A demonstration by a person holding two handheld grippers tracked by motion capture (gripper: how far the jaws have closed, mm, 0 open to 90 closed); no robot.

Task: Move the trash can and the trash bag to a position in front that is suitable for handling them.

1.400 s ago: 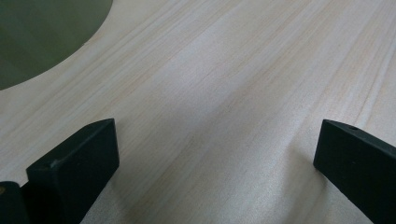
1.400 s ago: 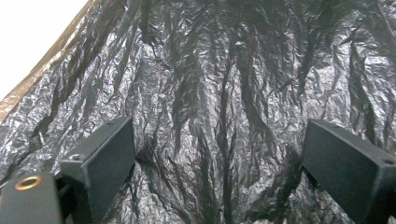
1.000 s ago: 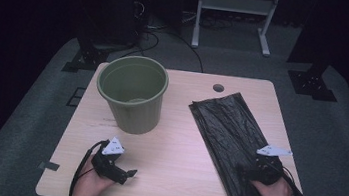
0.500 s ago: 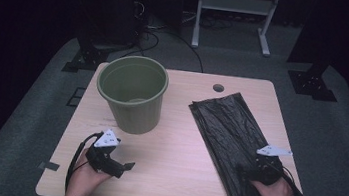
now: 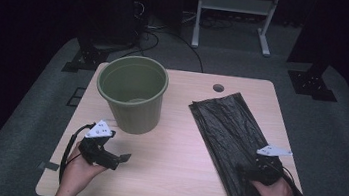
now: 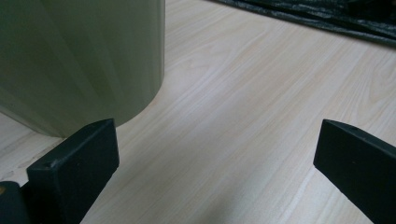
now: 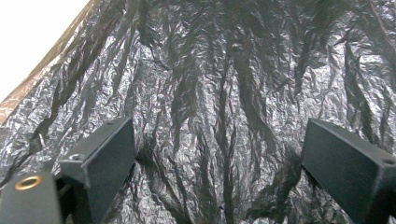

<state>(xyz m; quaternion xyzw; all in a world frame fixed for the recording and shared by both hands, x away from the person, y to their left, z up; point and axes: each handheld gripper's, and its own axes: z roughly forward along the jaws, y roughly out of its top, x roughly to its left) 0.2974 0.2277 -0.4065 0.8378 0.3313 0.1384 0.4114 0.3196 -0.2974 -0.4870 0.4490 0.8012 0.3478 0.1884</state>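
Now at grasp stage. Black bin bag (image 5: 237, 141) flat along right half of table (image 5: 177, 179), green bucket (image 5: 132, 93) upright far-left. Right gripper (image 7: 219, 163) low over bag's near end, jaws spread wide, nothing pinched. Left gripper (image 5: 122, 158) near-left, jaws spread, just beside bucket base. Advice: lower right jaws onto one raised crease, pinch top layer only, lift slowly; keep left ready to steady bucket.

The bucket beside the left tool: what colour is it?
Olive green bucket, plain and unpatterned; best seen in the high view.
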